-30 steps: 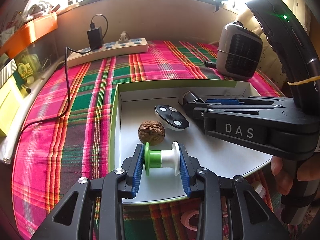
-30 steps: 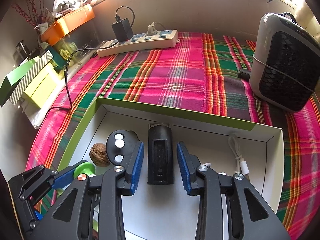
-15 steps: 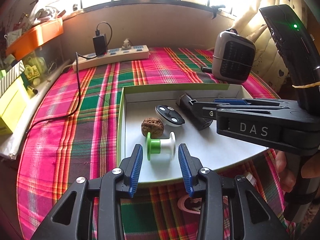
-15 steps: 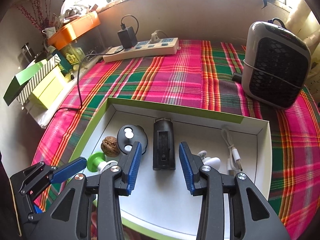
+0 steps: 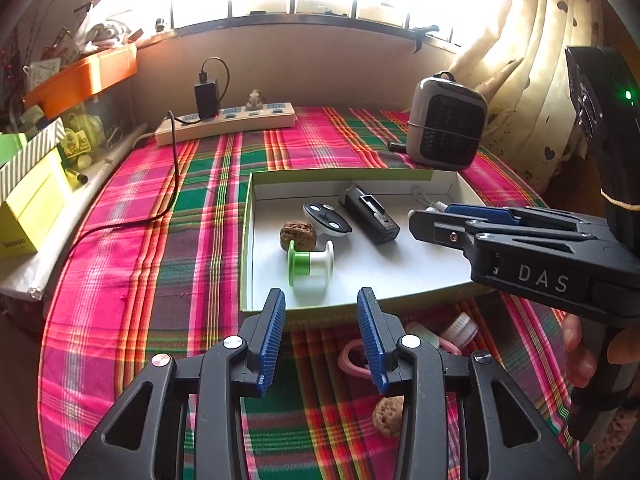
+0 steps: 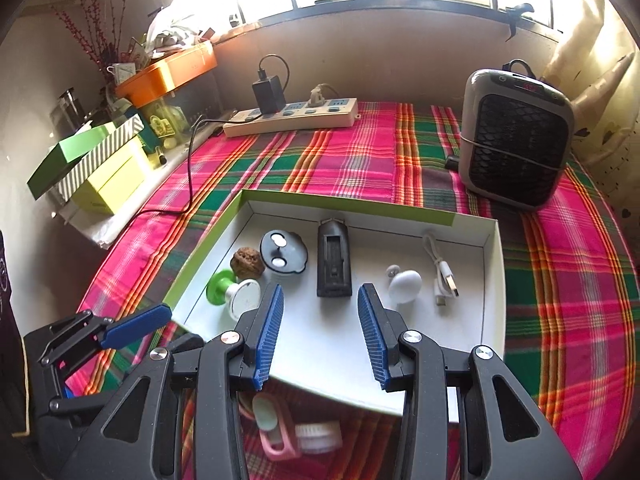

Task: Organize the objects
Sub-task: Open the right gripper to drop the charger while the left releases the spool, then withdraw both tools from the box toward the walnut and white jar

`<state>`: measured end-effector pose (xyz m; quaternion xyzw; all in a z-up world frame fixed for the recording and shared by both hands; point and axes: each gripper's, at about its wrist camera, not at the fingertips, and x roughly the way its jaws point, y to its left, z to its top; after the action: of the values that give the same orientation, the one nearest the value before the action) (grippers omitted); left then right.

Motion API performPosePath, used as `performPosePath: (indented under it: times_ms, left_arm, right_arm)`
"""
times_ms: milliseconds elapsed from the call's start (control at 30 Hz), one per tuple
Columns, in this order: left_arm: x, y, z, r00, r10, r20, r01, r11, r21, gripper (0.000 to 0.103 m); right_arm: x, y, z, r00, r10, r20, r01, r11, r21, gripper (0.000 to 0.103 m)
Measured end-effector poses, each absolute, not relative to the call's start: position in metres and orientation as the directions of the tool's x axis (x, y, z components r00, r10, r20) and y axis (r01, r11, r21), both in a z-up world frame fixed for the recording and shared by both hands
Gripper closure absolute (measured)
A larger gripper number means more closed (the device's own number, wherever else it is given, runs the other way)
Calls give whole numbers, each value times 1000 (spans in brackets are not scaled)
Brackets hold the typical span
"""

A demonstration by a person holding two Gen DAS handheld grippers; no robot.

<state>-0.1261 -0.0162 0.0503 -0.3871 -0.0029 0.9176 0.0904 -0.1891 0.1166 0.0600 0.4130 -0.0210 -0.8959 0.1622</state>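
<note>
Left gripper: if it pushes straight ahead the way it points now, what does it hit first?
Probably the near wall of the shallow white box with the green rim, just past the open left gripper. If it clears that rim, the green-and-white spool lying inside comes next. Depth is hard to judge here.

The right hand-held gripper (image 6: 319,330) hangs empty, jaws apart, over the shallow white tray (image 6: 493,280) on the plaid tabletop (image 6: 360,156). Inside lie a walnut (image 6: 247,262), green-ended spool (image 6: 232,296), black charger (image 6: 334,266), white knob (image 6: 405,286) and USB cable (image 6: 442,276).
</note>
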Motion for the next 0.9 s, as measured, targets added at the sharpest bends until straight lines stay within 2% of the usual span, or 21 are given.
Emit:
performPosePath:
  times_ms: [900]
  left_arm:
    - [-77,-3,31,-603,288,-744,-273,-951,-147,63]
  right_arm:
    - [-112,140,47,-644,-270,-716,280,-954,108,56]
